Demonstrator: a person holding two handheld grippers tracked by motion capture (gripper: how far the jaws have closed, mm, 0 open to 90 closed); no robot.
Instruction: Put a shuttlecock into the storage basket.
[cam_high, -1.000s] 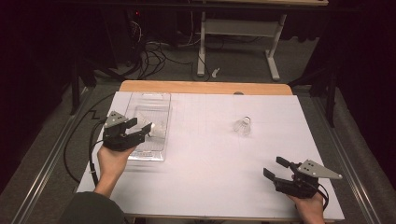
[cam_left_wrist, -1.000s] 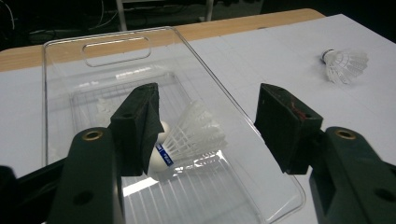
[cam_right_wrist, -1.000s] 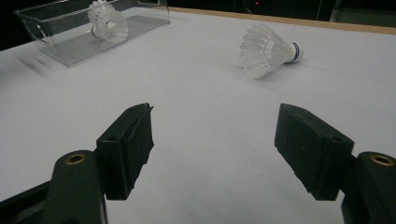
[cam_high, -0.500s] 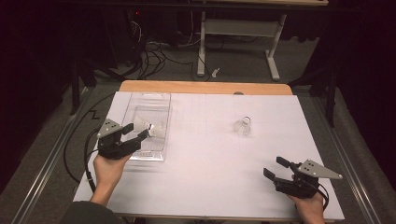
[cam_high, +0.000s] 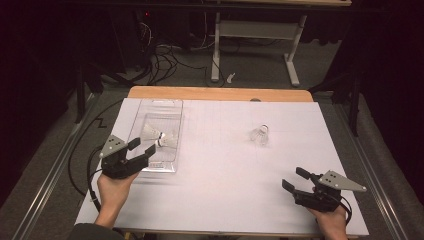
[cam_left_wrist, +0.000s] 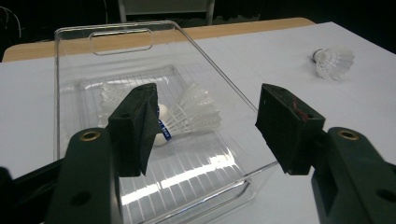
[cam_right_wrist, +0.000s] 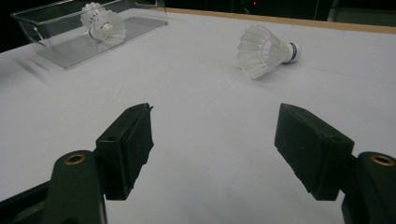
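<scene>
Item 1, left claw: I am holding it at the near end of the clear tray, jaws standing wide apart and gripping nothing. Just ahead of it, inside the tray, two shuttlecocks are lying on the ribbed floor, cork ends meeting; I judge them as already delivered.

Item 2, right claw: I am resting it low over the white table cover, jaws likewise spread wide and carrying nothing. It is pointing out toward the far side of the table.

Item 3, loose shuttlecock: it is lying on its side on the cover, well ahead of the right claw and slightly to one side of its line, well apart from the tray. In the left gripper view it is sitting far off beyond the right-hand jaw.

Progress, by my reckoning: two shuttlecocks are sitting in the tray, one is waiting outside, so the job is looking about two-thirds done. What is remaining: picking up the loose one and setting it in the tray.

Pose: my left hand is gripping its claw from behind, forearm coming in from the near edge; my right hand is doing the same at the near right corner.
</scene>
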